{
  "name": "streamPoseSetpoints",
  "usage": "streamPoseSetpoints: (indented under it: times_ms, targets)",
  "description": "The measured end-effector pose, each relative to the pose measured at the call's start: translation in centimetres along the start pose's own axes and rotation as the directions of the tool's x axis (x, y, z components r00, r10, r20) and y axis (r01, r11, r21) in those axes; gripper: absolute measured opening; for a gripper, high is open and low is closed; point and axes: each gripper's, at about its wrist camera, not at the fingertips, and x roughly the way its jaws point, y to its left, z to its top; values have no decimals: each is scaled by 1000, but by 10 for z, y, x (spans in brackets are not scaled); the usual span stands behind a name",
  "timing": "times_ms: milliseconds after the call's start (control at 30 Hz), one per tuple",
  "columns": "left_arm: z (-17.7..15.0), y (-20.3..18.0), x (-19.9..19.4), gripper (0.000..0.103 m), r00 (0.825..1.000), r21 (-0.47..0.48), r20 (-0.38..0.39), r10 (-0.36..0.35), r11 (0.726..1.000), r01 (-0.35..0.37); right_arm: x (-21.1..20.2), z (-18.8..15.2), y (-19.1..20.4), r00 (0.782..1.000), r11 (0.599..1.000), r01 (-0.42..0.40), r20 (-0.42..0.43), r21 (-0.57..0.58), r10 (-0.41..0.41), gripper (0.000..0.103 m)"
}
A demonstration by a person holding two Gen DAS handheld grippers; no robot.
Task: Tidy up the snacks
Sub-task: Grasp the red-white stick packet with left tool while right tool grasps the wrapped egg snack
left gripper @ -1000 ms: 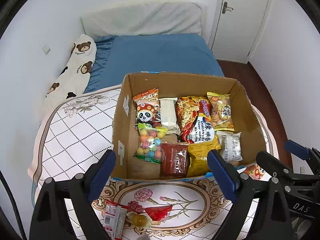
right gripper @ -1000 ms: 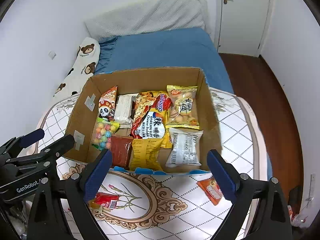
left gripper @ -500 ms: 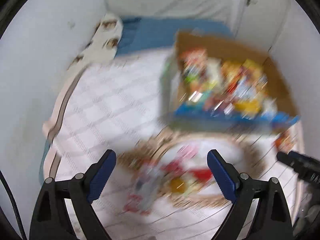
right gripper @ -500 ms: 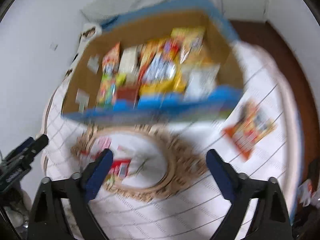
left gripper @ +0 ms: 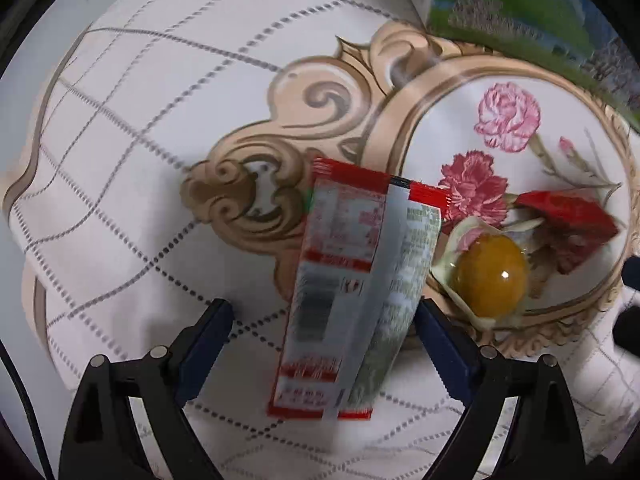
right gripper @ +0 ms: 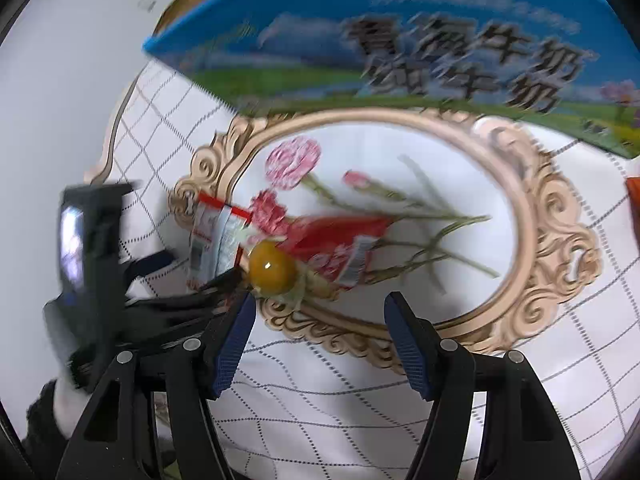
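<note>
A white quilted bedcover (left gripper: 120,184) with a grey lattice print and a tan scrolled oval frame around pink flowers is spread beneath both grippers. Beyond the right gripper (right gripper: 320,344), the blue and green printed outer wall of a cardboard box (right gripper: 400,52) is seen at the far edge of the oval; its contents are hidden from both views.

A long red and white foil snack packet (left gripper: 352,288) lies flat on the cover, its near half between the blue-padded fingers of the left gripper (left gripper: 324,340). Those jaws are narrowing; the right pad appears to be at the packet's edge, though blur makes contact uncertain, and the left pad is clearly apart from it. Just to the right of the packet an amber round jelly in a clear wrapper (left gripper: 490,280) is found, and beyond that a crumpled red wrapper packet (left gripper: 568,228).

The right gripper's jaws are closing with only bare cover between them. The amber jelly (right gripper: 273,267) lies just ahead of its left finger, the red packet (right gripper: 340,240) farther ahead. An orange object is glimpsed at the right margin. Open cover is left to the near side and right of that gripper; the left gripper crowds its left.
</note>
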Motion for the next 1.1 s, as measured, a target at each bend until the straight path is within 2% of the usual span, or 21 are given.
streamPoseSetpoints:
  times_ms: [33,67,133,233,367,500,567,633,667,767,867,1100]
  targets:
    - [-1,0,-1,80,1000,-7,18,-5,1000,6,5,-1,5,1000,1000,2,-11,-5,-2,70]
    - [-4,3,-5,66,999,-26,33,-22,999,22,9,-1,9,1000,1000,3,-22,-10,-3,70]
    - [-10,14,-12,54,999,-83,41,-34,996,38,15,-1,15,999,1000,-4,-34,-12,3,70]
    - [-26,39,-12,52,995,-214,31,-99,971,104,27,2,26,999,1000,-12,-35,-14,11,70]
    - [-33,50,-3,56,988,-281,26,-153,947,154,49,12,35,999,1000,2,-47,-10,-3,70]
    - [-28,44,8,56,991,-251,-4,-134,959,129,76,21,47,997,999,36,-72,-25,-38,70]
    - [-25,44,11,56,992,-242,0,-126,963,122,89,24,54,994,996,82,-74,-44,-85,69]
    - [-23,39,8,53,994,-229,4,-111,967,109,94,24,59,990,990,126,-61,-69,-131,55]
    - [-23,37,5,50,995,-221,12,-100,970,101,94,23,61,988,986,143,-49,-86,-147,52]
    - [-31,33,-6,44,995,-203,28,-92,974,96,89,17,64,988,983,142,-39,-115,-147,51]
    - [-39,32,-15,43,994,-191,36,-108,975,112,77,5,55,990,984,127,-44,-122,-133,51]
    - [-59,9,-49,43,978,-165,55,-201,964,207,36,-26,34,999,994,33,-36,-105,-37,51]
